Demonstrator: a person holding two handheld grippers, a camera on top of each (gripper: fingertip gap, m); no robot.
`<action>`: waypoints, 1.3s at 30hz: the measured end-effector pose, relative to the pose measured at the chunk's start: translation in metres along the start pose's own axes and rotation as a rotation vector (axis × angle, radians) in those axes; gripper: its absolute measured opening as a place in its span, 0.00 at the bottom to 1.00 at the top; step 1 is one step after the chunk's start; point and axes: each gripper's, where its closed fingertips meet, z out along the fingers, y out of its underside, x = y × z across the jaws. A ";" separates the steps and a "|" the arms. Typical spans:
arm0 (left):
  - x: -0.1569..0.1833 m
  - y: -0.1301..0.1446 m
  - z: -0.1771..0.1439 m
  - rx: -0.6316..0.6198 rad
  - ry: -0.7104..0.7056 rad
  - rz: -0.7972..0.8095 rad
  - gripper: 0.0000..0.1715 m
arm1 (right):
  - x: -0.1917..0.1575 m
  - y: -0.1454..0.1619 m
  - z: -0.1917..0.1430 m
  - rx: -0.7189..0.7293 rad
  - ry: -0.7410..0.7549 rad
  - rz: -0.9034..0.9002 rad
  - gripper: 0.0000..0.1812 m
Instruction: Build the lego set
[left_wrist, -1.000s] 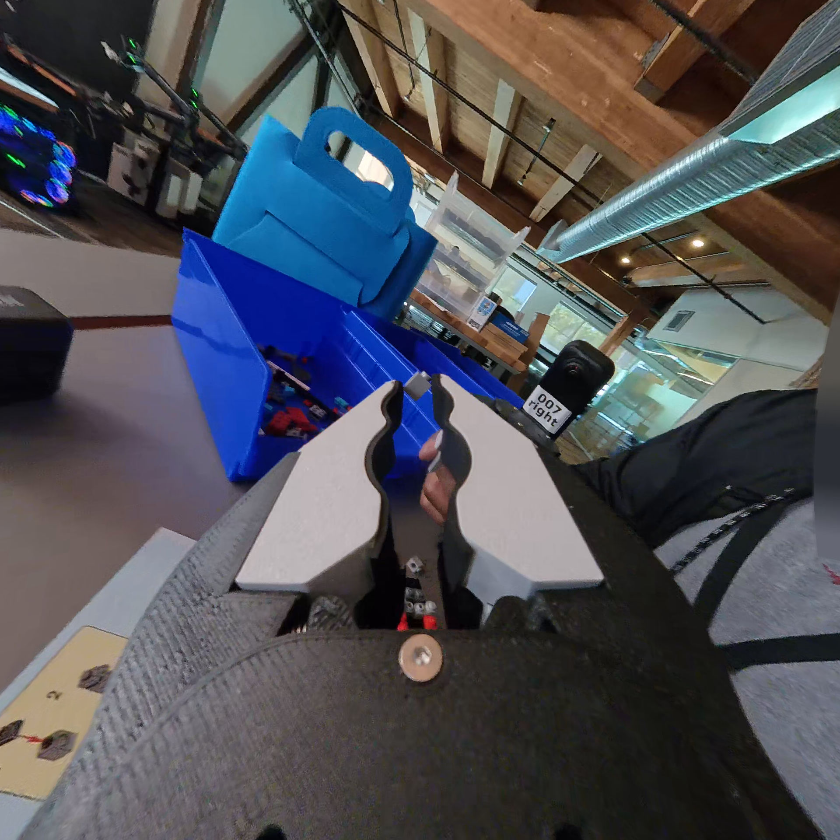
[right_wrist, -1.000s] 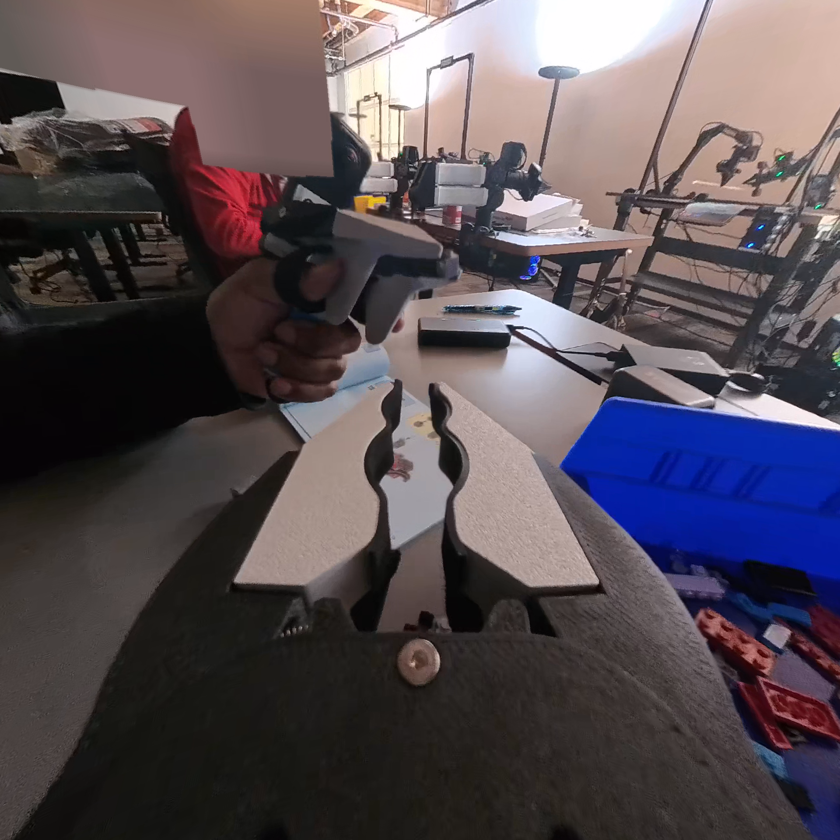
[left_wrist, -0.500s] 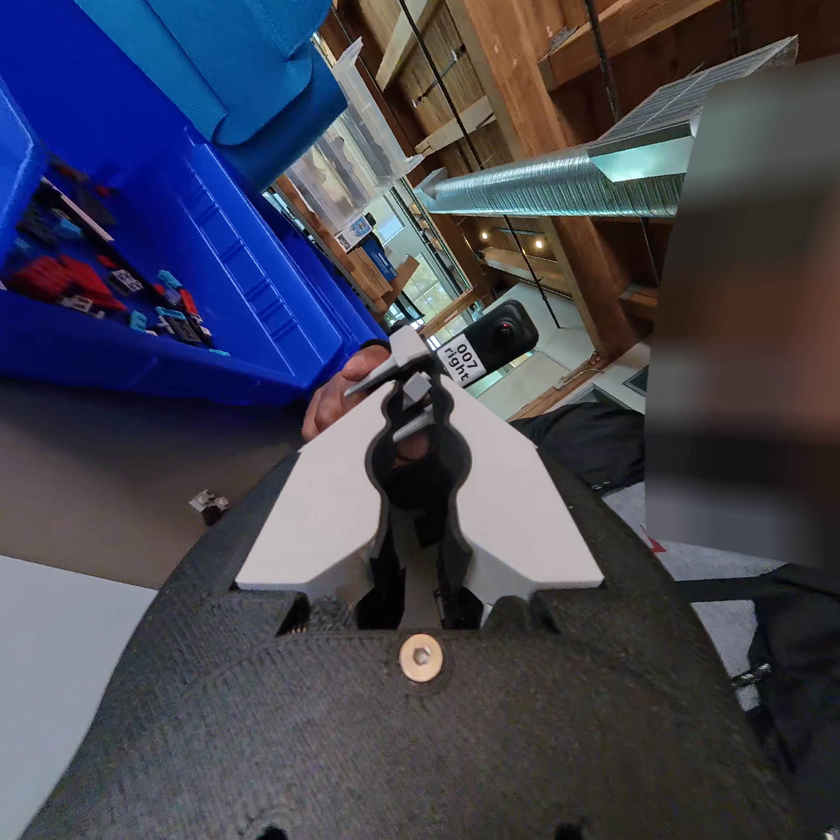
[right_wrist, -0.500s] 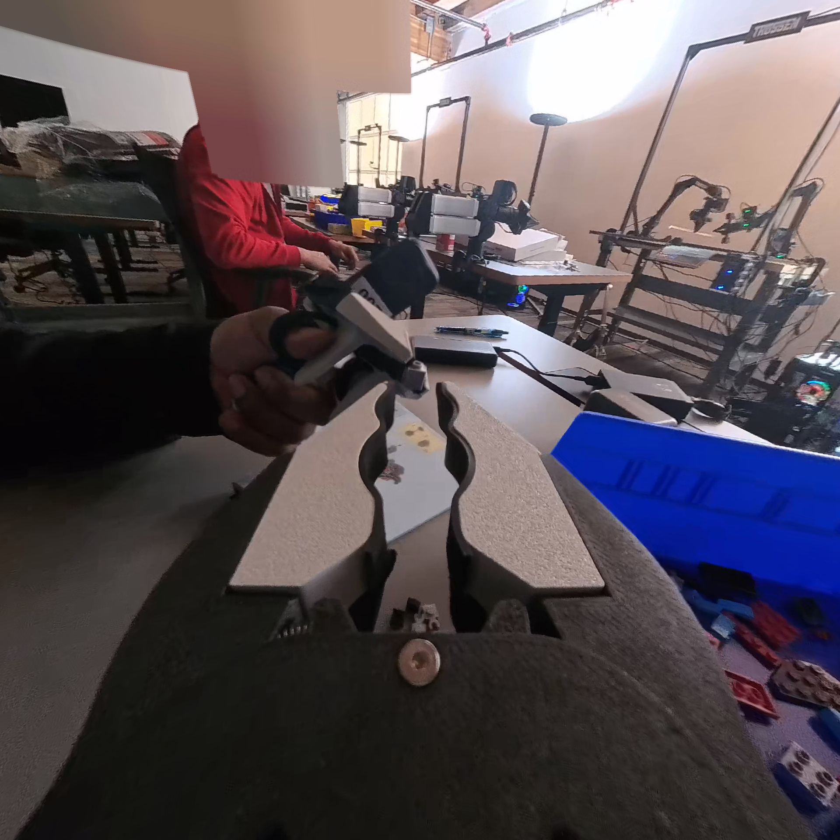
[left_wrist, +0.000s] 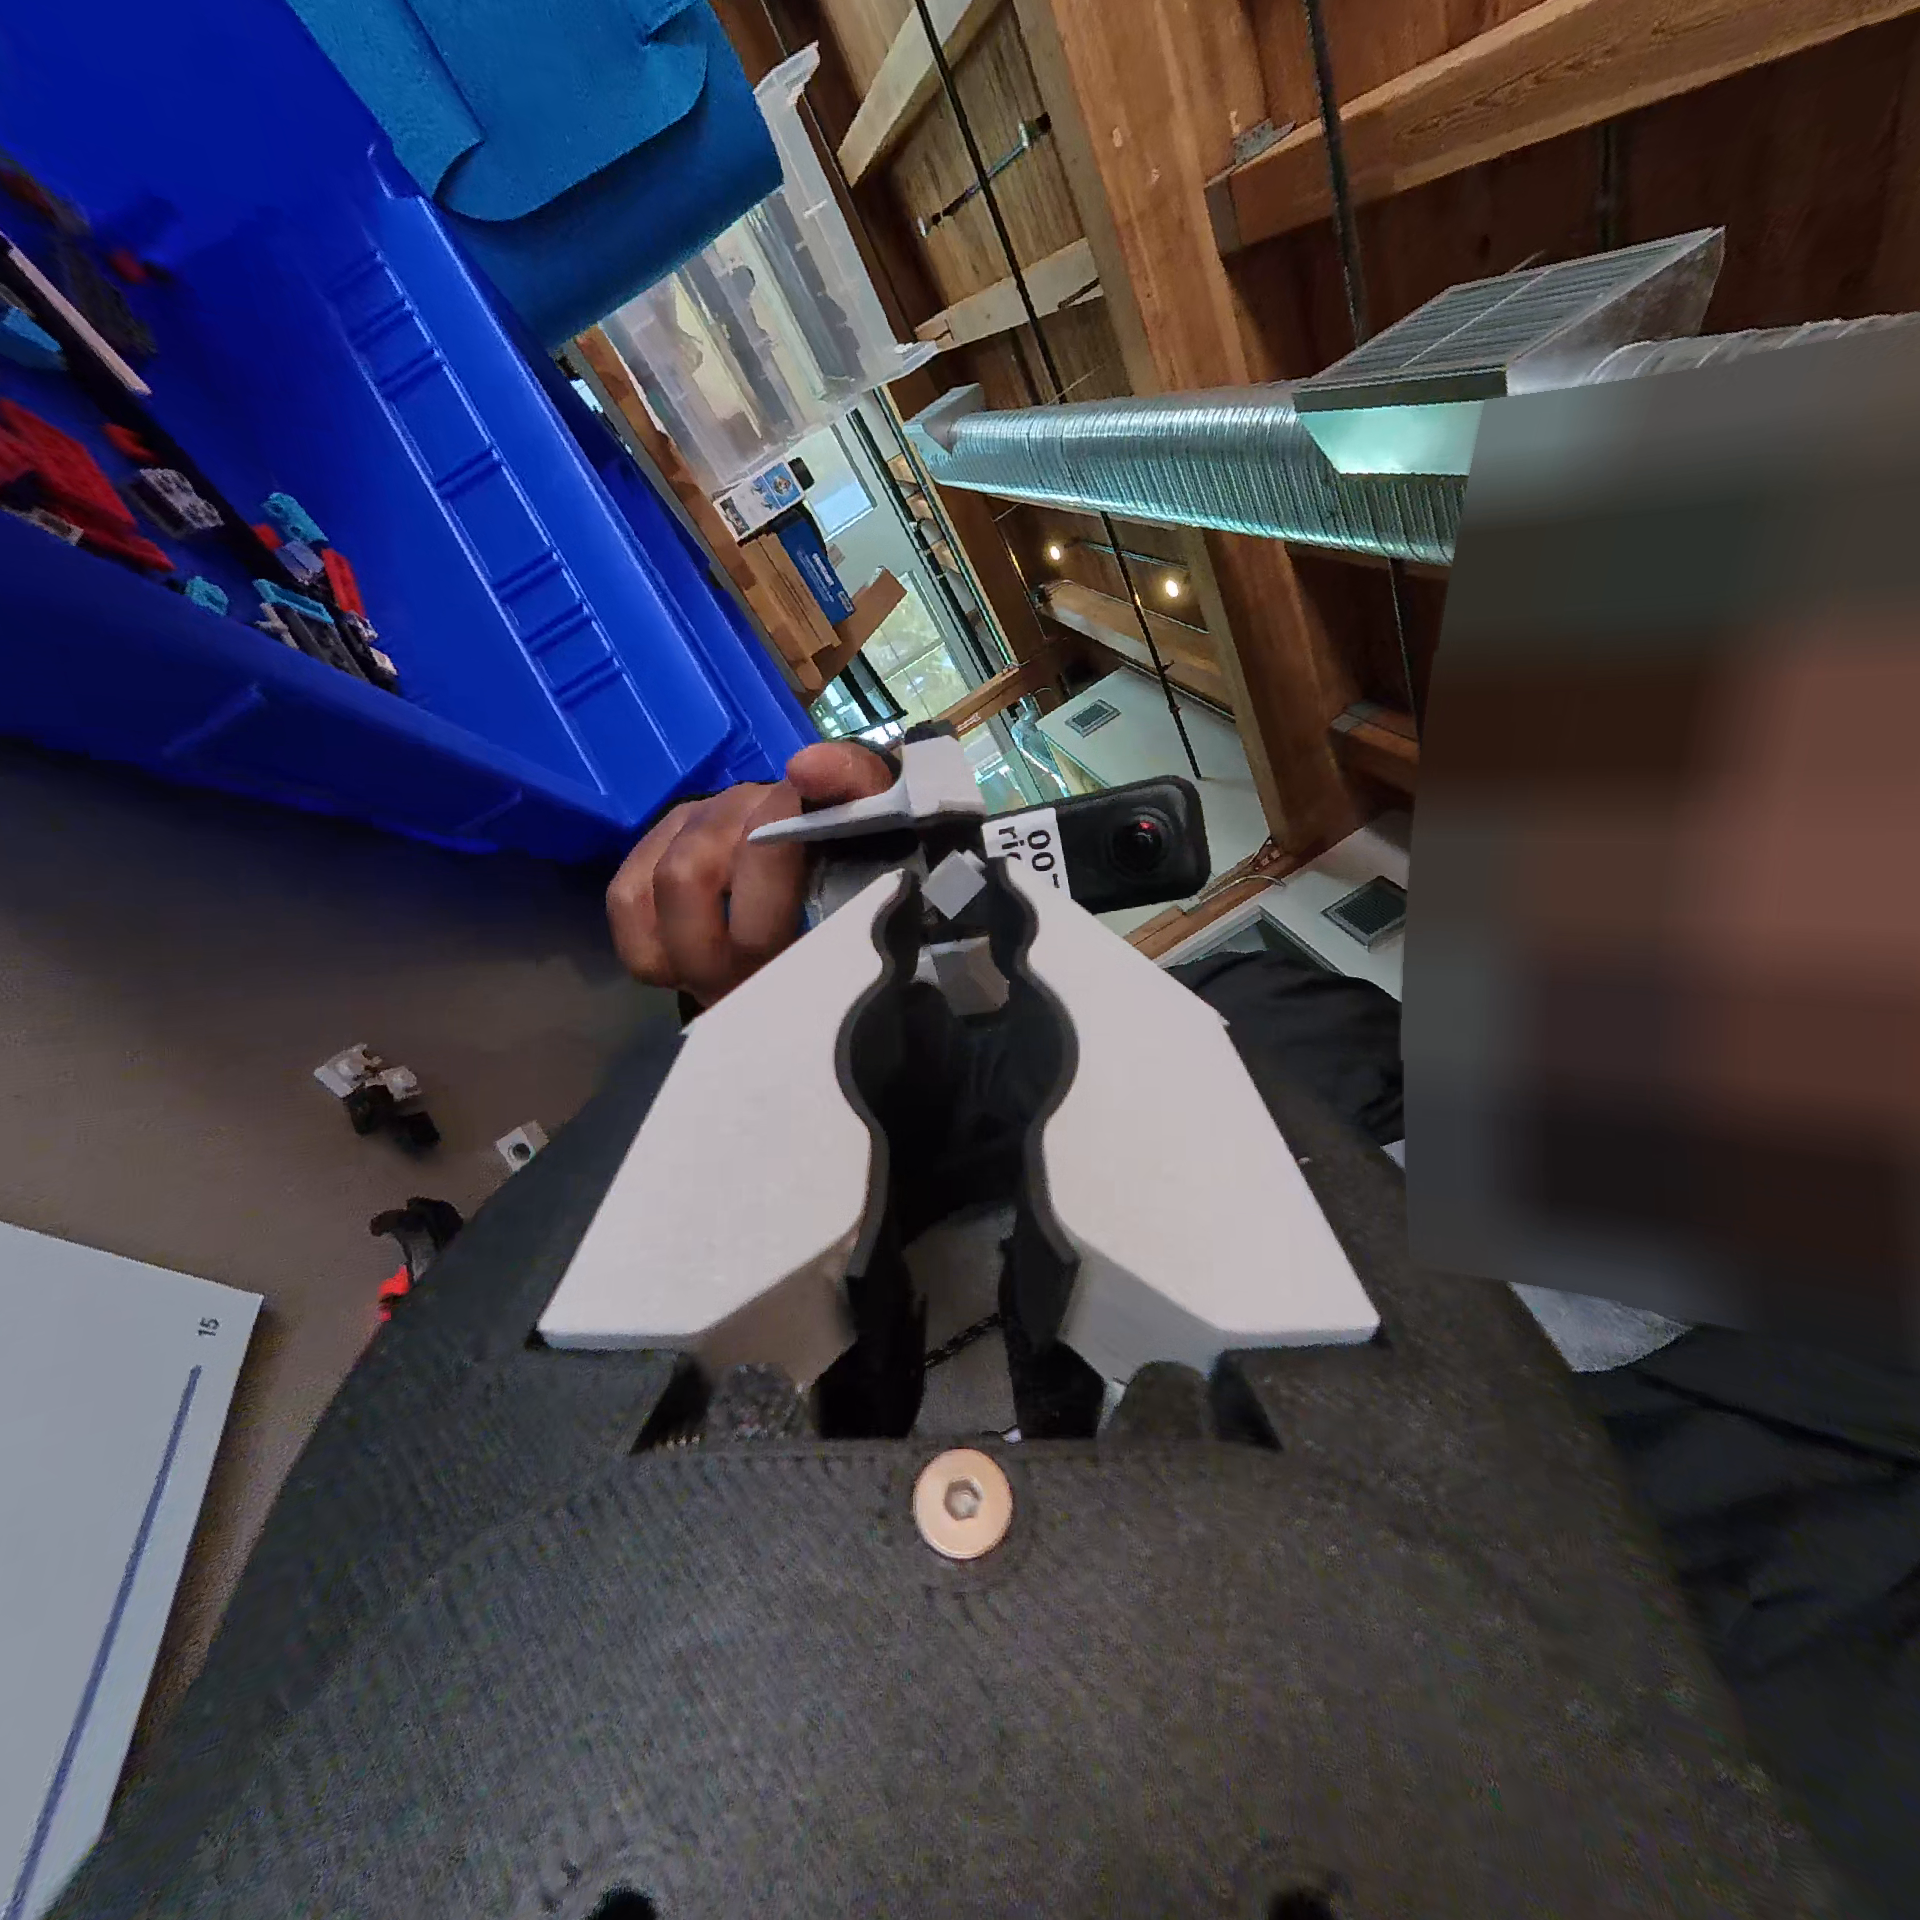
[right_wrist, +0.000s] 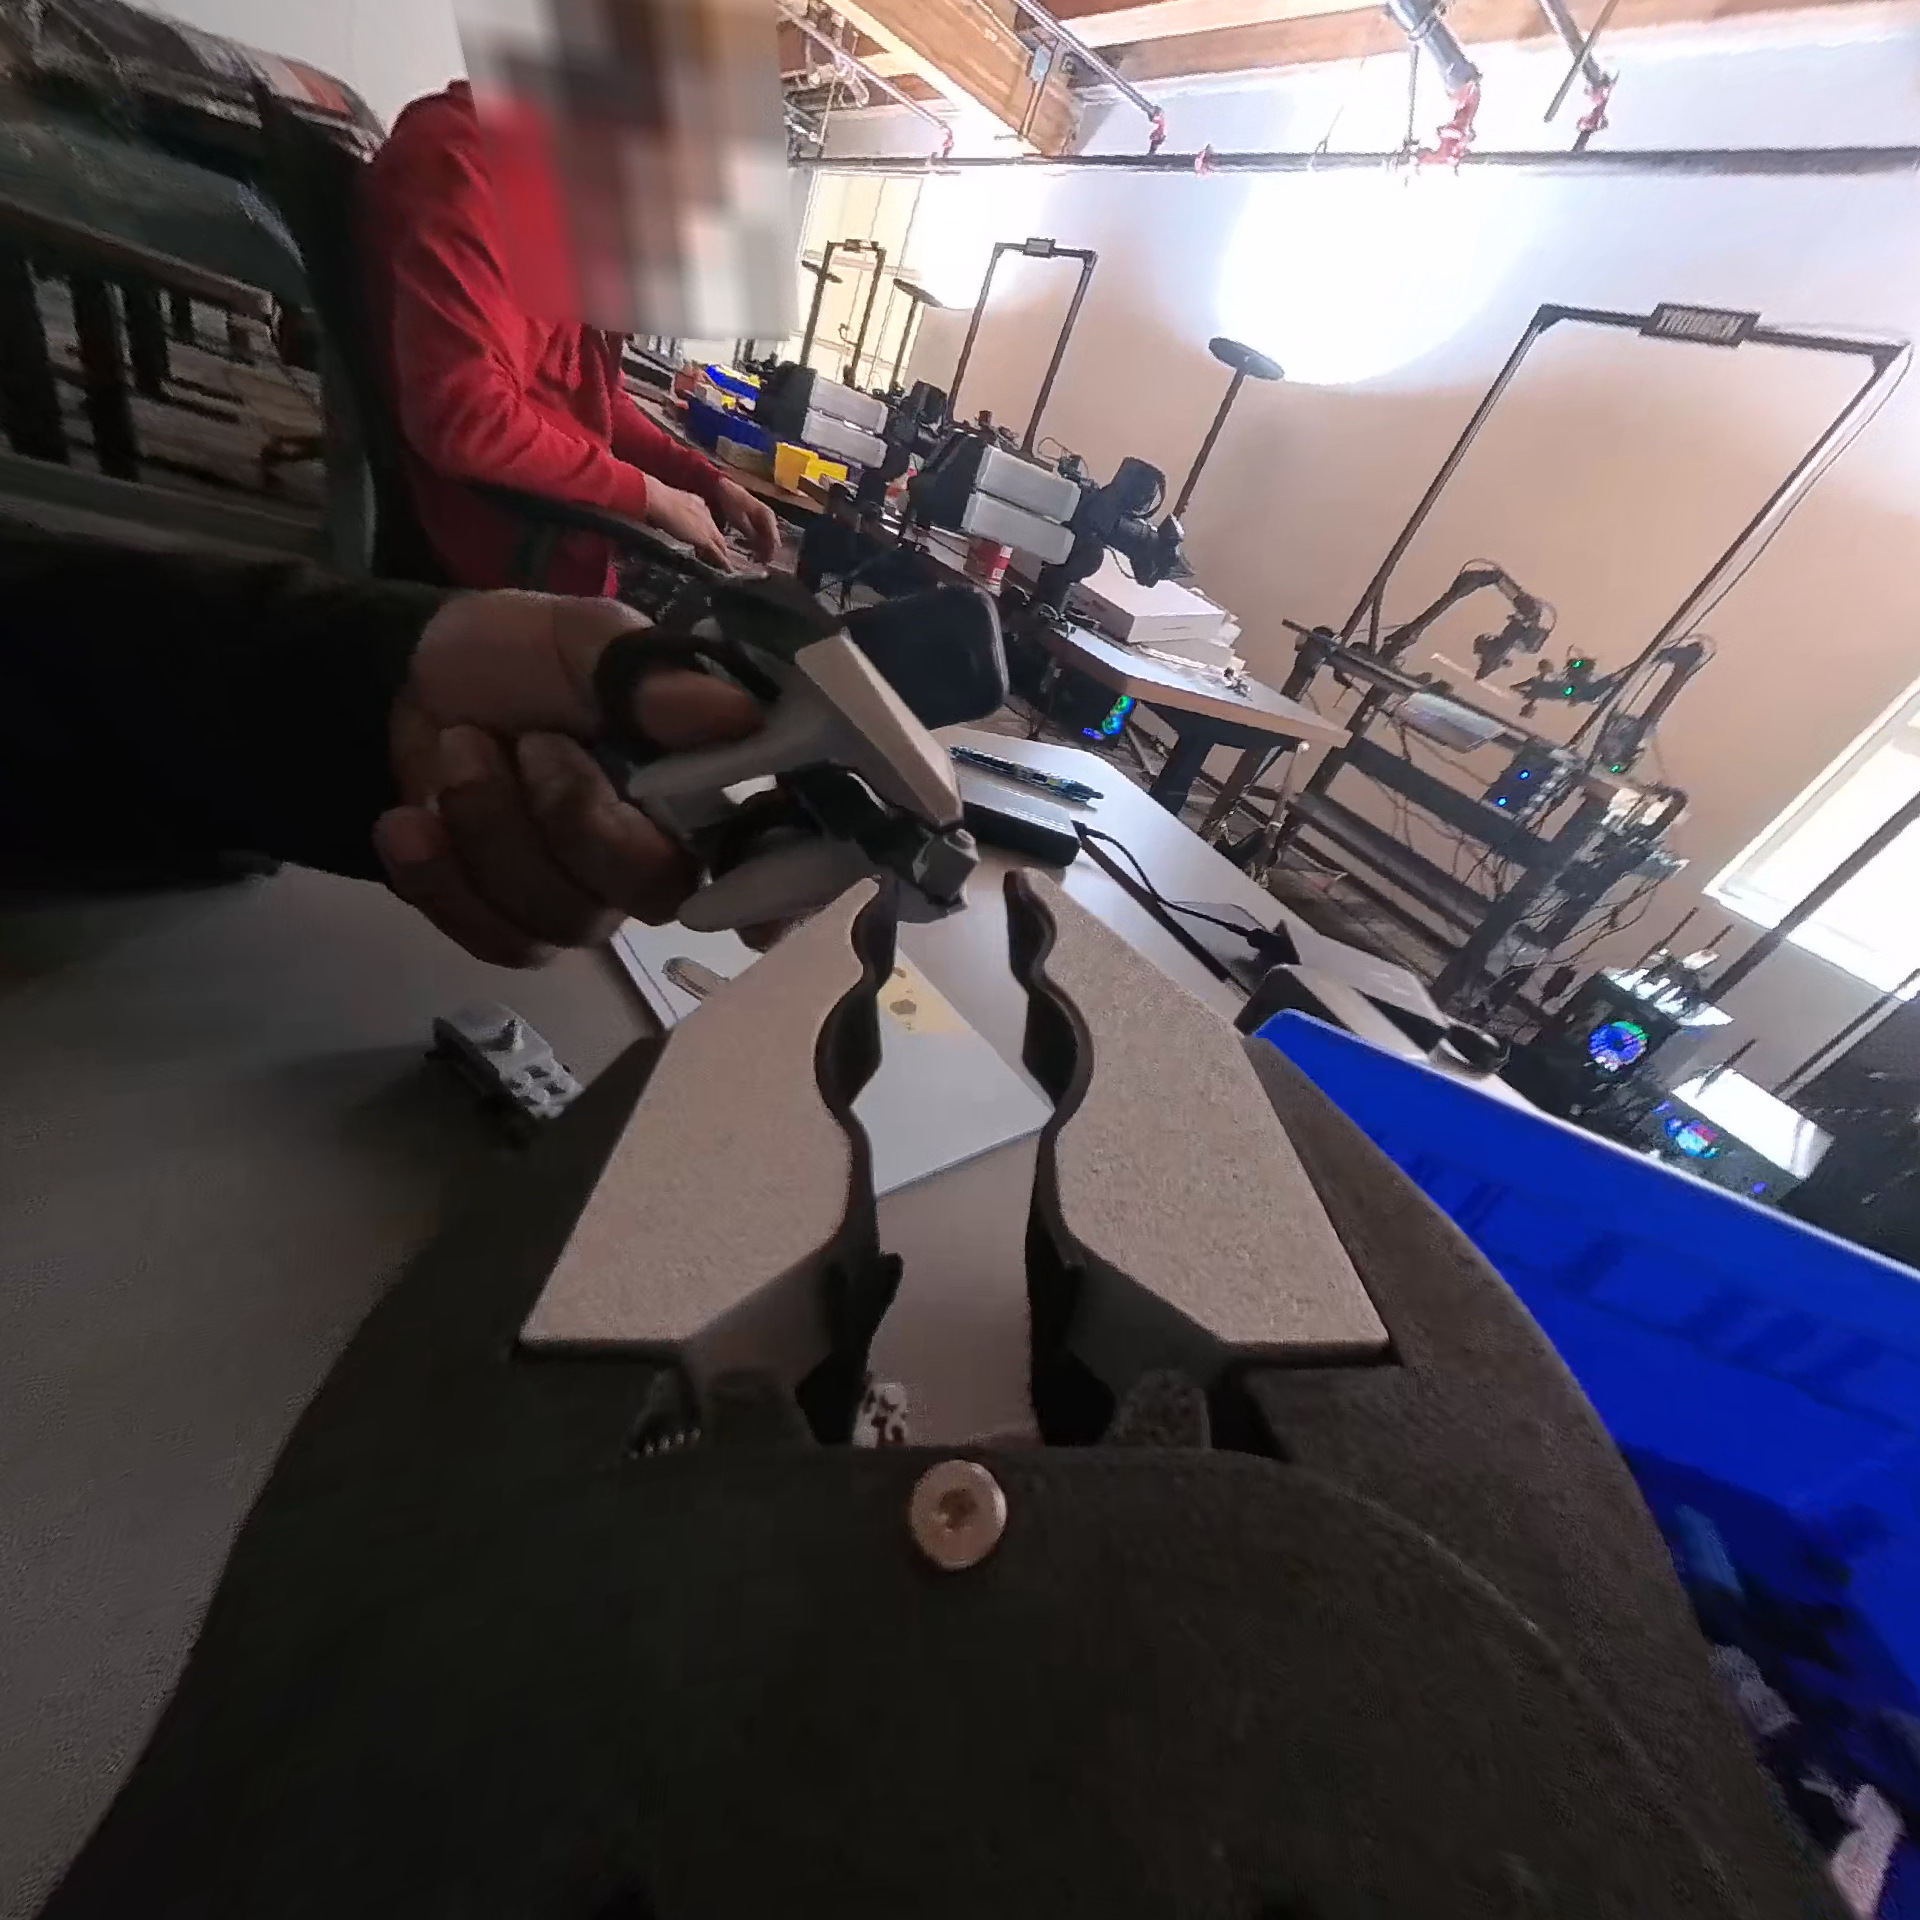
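Two grippers (left (left_wrist: 951, 899), right (right_wrist: 945, 899)), one blue bin (left_wrist: 499, 582), one booklet (left_wrist: 94, 1455)

Each wrist camera sat close behind its own fingers — the two units faced each other, tips nearly meeting at 12 o'clock; both views shared the blue bin (left_wrist: 436, 582) (right_wrist: 1621, 1278) and table (left_wrist: 187, 997) (right_wrist: 208, 1143).

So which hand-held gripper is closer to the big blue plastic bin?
Right. The right hand-held gripper is alongside the big blue plastic bin; the left hand-held gripper, pinching a small grey brick, is farther off, past the right one's tips.
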 end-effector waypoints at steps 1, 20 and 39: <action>0.000 0.001 0.000 -0.002 -0.002 -0.005 0.08 | -0.001 0.000 0.000 -0.004 0.005 -0.023 0.13; -0.005 0.003 0.000 0.026 -0.022 -0.003 0.09 | 0.002 0.003 0.002 -0.018 0.055 -0.016 0.08; -0.005 0.004 0.003 0.018 -0.049 0.108 0.06 | -0.003 0.002 0.002 -0.002 -0.031 0.212 0.08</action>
